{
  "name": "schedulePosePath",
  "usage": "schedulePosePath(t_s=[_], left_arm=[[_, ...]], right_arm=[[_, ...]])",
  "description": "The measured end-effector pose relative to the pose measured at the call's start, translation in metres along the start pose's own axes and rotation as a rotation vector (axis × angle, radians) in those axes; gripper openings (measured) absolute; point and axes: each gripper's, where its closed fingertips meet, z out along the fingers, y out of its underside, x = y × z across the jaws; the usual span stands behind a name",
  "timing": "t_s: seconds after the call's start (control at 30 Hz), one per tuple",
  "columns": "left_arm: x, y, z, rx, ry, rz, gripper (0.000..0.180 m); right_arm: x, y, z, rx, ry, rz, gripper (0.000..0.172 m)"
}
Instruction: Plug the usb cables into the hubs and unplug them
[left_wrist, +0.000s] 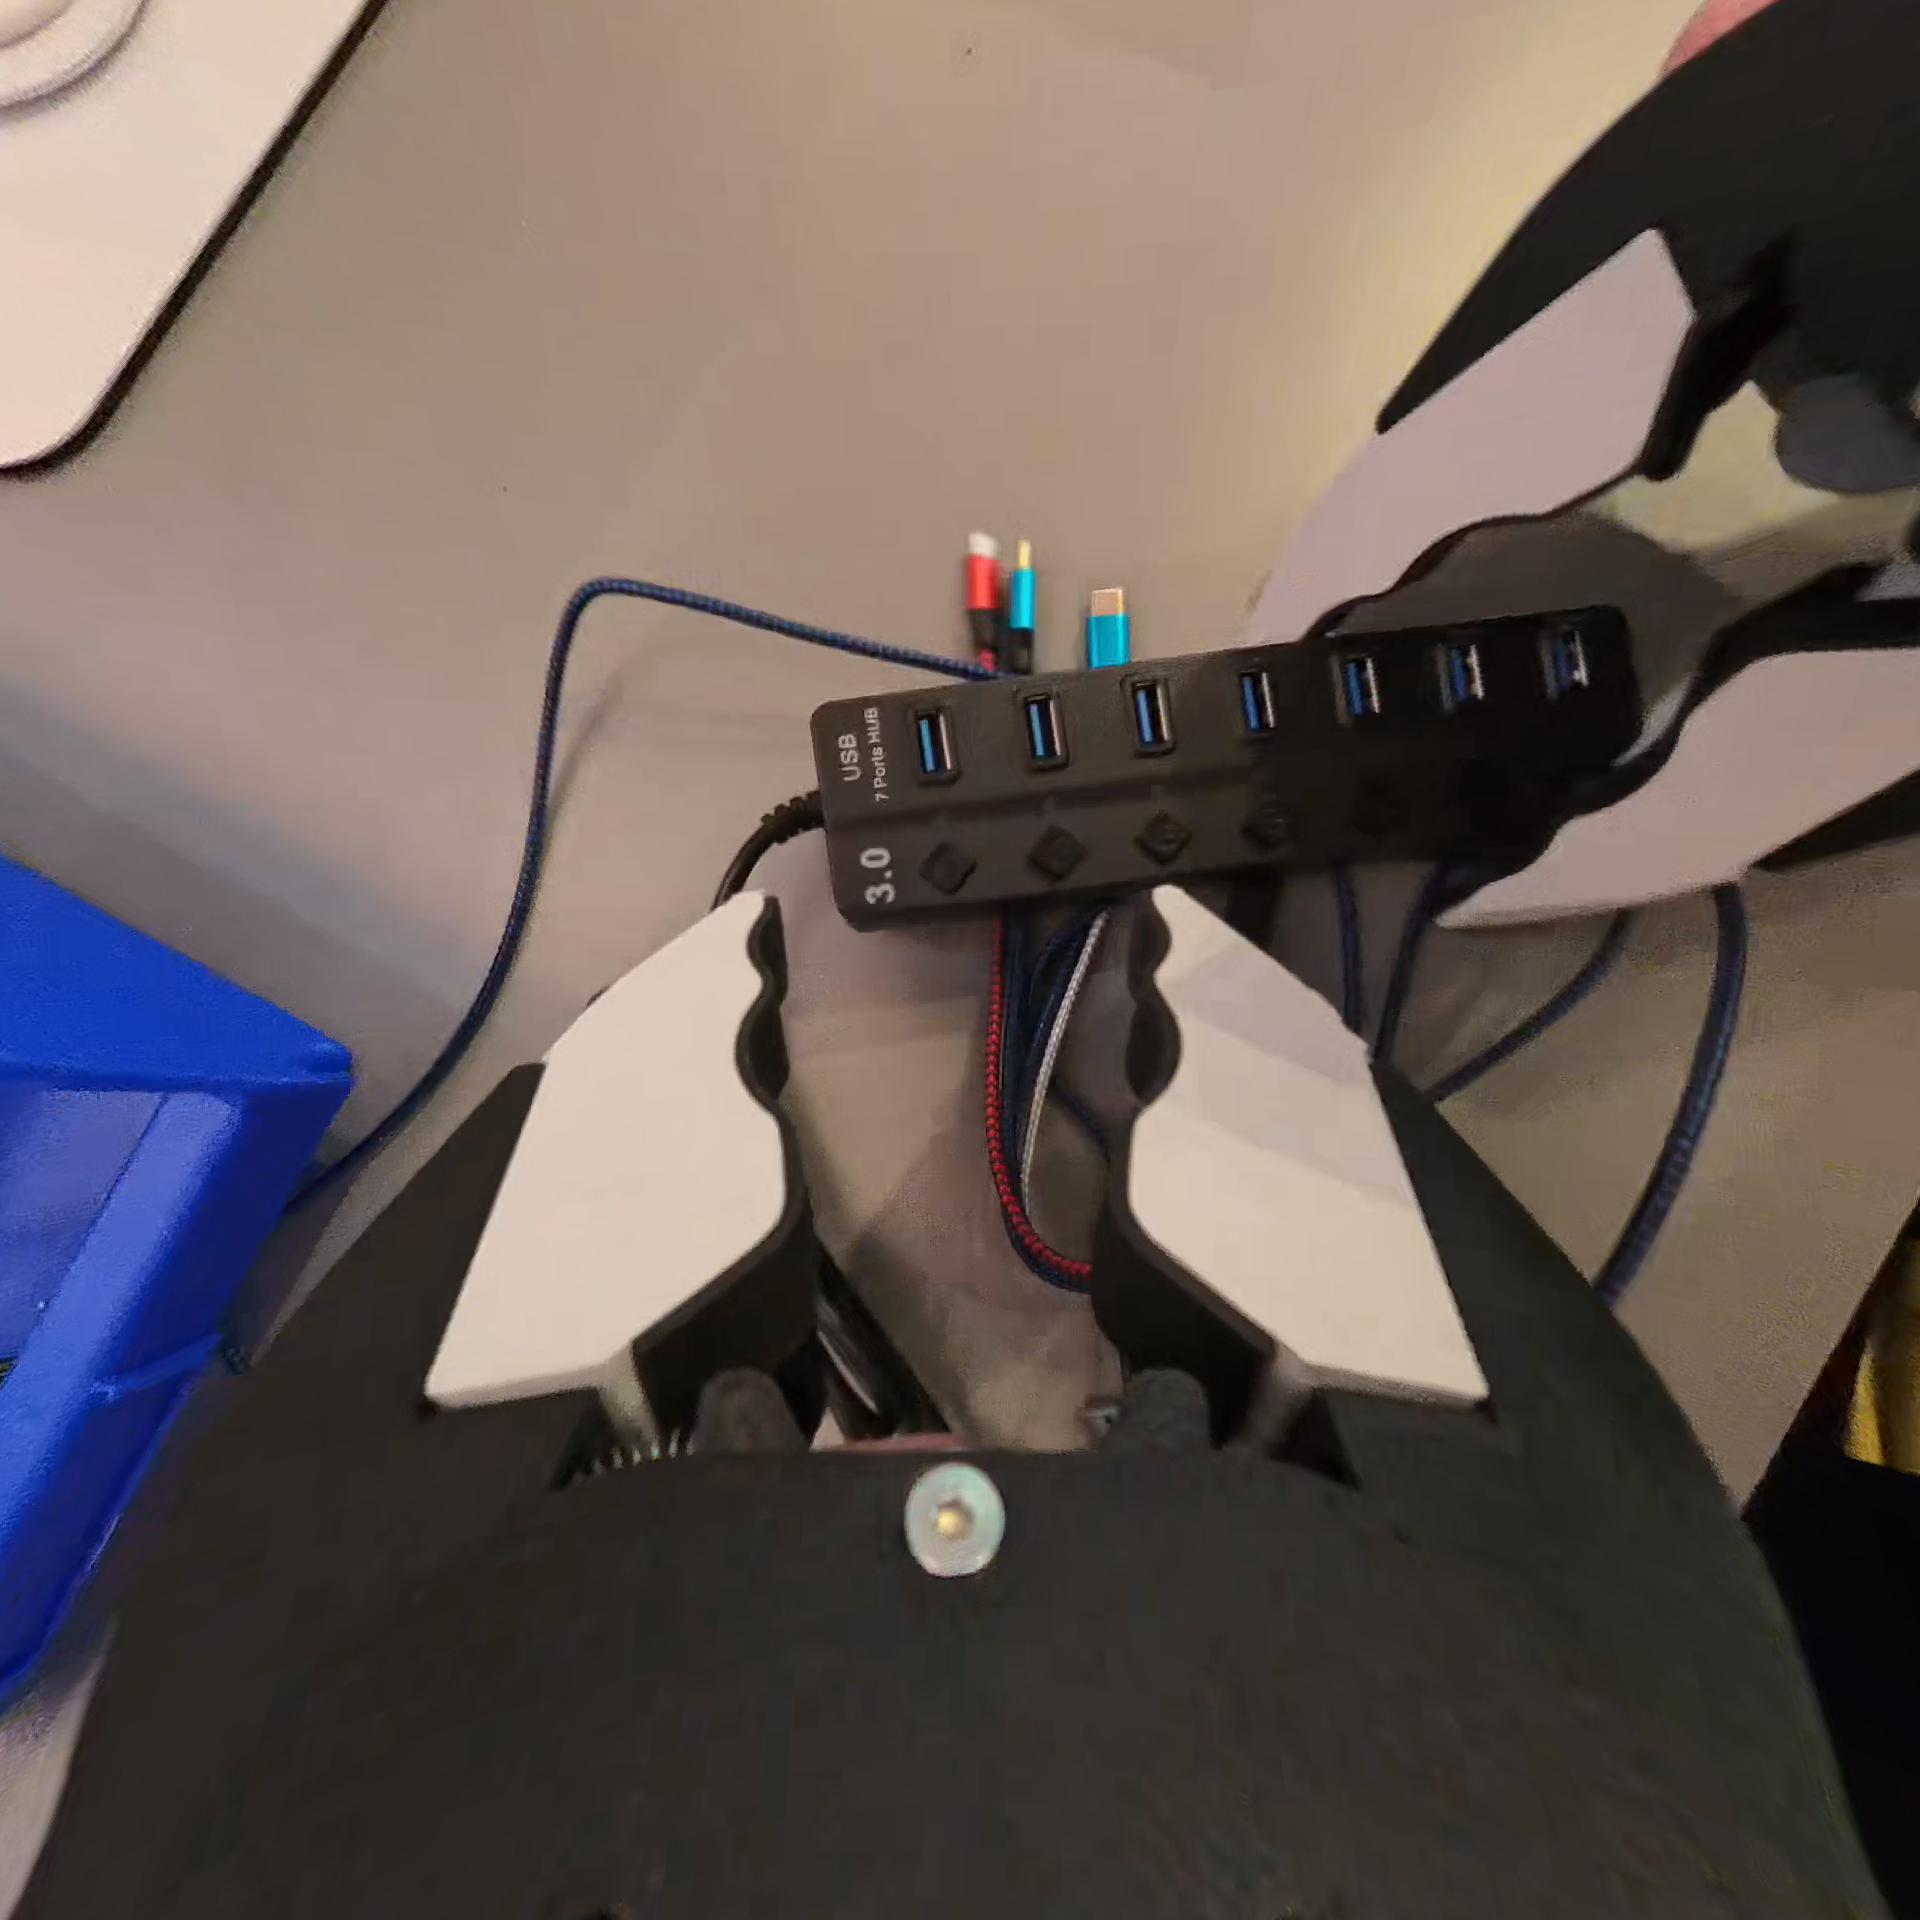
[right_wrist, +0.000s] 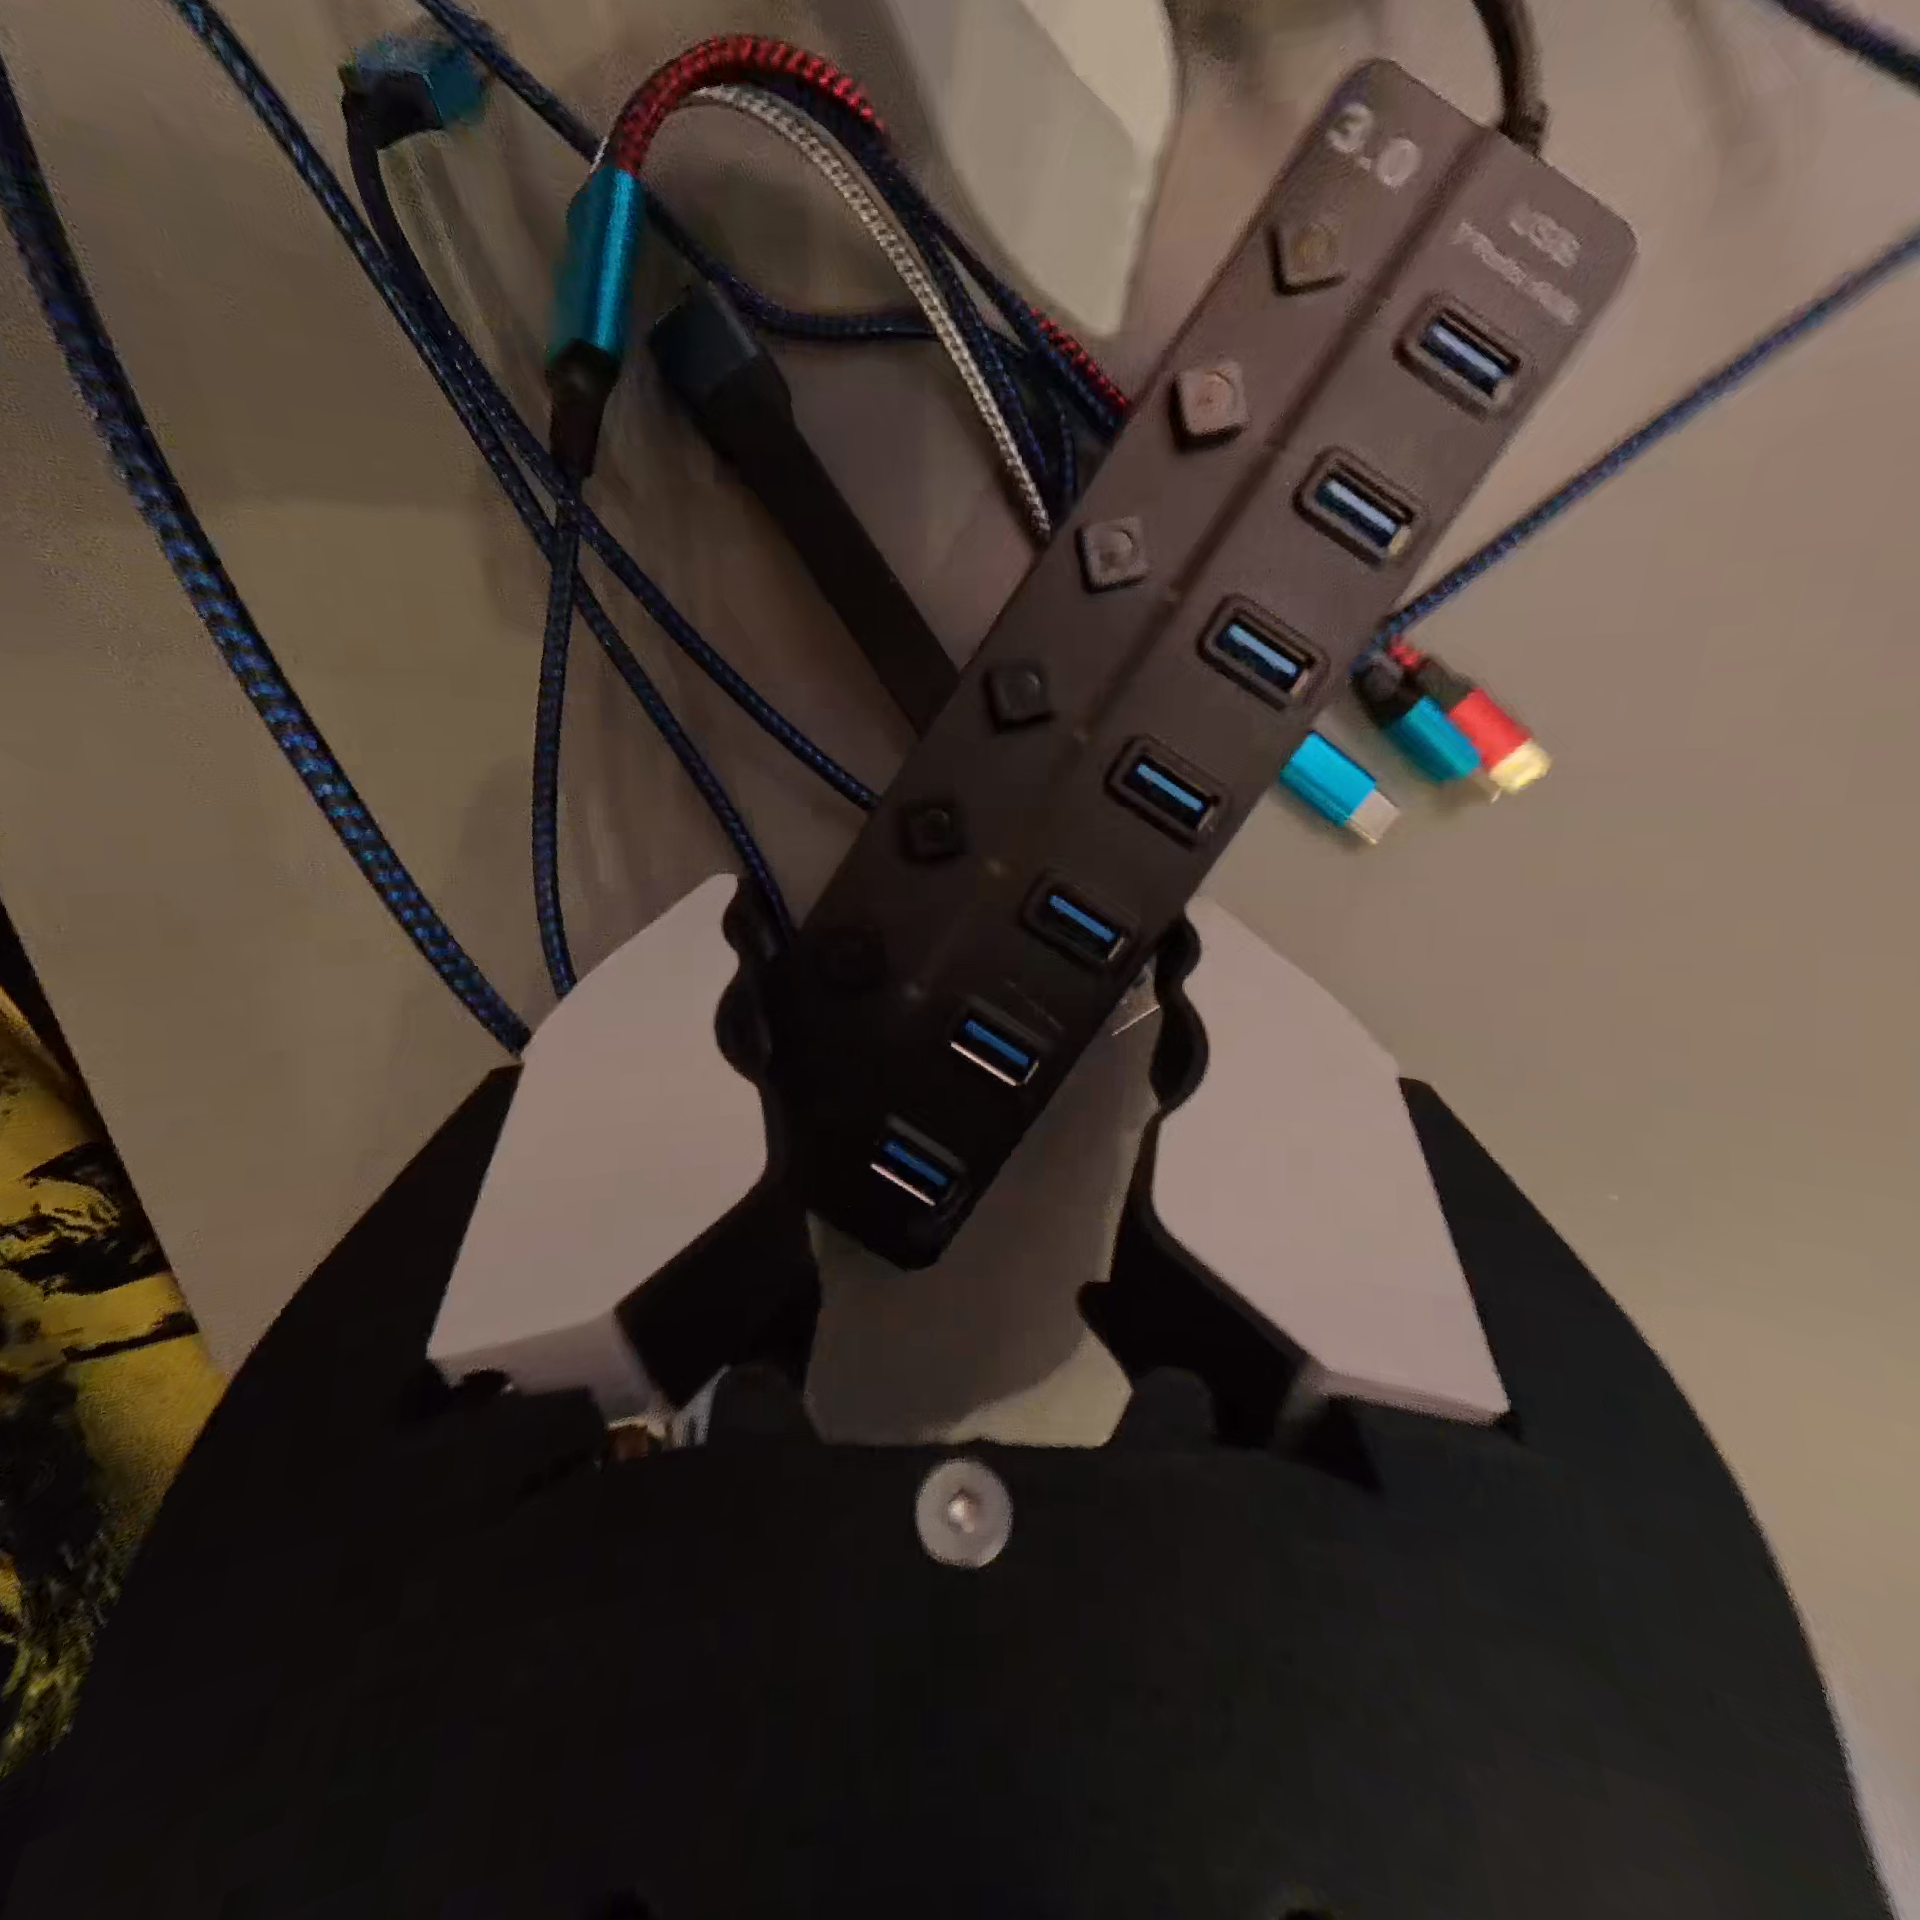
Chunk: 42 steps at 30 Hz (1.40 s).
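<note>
My right gripper (right_wrist: 961, 997) pinches the black hub (right_wrist: 1143, 748) at one end, its long axis stretching crosswise just ahead of my spread, empty left gripper (left_wrist: 961, 956).

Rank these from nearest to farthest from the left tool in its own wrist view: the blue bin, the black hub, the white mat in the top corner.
1. Black hub: just beyond the left tool.
2. Blue bin: far left.
3. White mat: top-left corner.
</note>
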Motion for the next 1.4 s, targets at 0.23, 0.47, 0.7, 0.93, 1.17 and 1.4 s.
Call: schedulePosePath(t_s=[0.23, 0.47, 0.7, 0.93, 1.17, 1.4], left_arm=[[-0.003, -0.003, -0.008, 0.042, 0.003, -0.027, 0.063], [0.011, -0.029, -0.013, 0.18, 0.132, -0.135, 0.062], [0.026, -0.078, -0.017, 0.408, 0.342, -0.356, 0.077], [0.04, -0.131, -0.01, 0.611, 0.514, -0.494, 0.078], [0.051, -0.137, -0.008, 0.595, 0.583, -0.424, 0.038], [0.076, -0.136, -0.018, 0.393, 0.618, -0.098, 0.036]], right_arm=[[0.038, 0.009, -0.007, -0.041, -0.015, -0.044, 0.061], [0.06, 0.004, -0.027, 0.14, -0.07, 0.013, 0.059], [0.073, -0.022, -0.072, 0.449, -0.036, 0.076, 0.059], [0.051, -0.043, -0.089, 0.576, 0.017, 0.046, 0.059], [0.041, -0.046, -0.092, 0.642, 0.083, 0.042, 0.061], [0.057, -0.058, -0.169, 0.877, -0.271, 0.123, 0.071]])
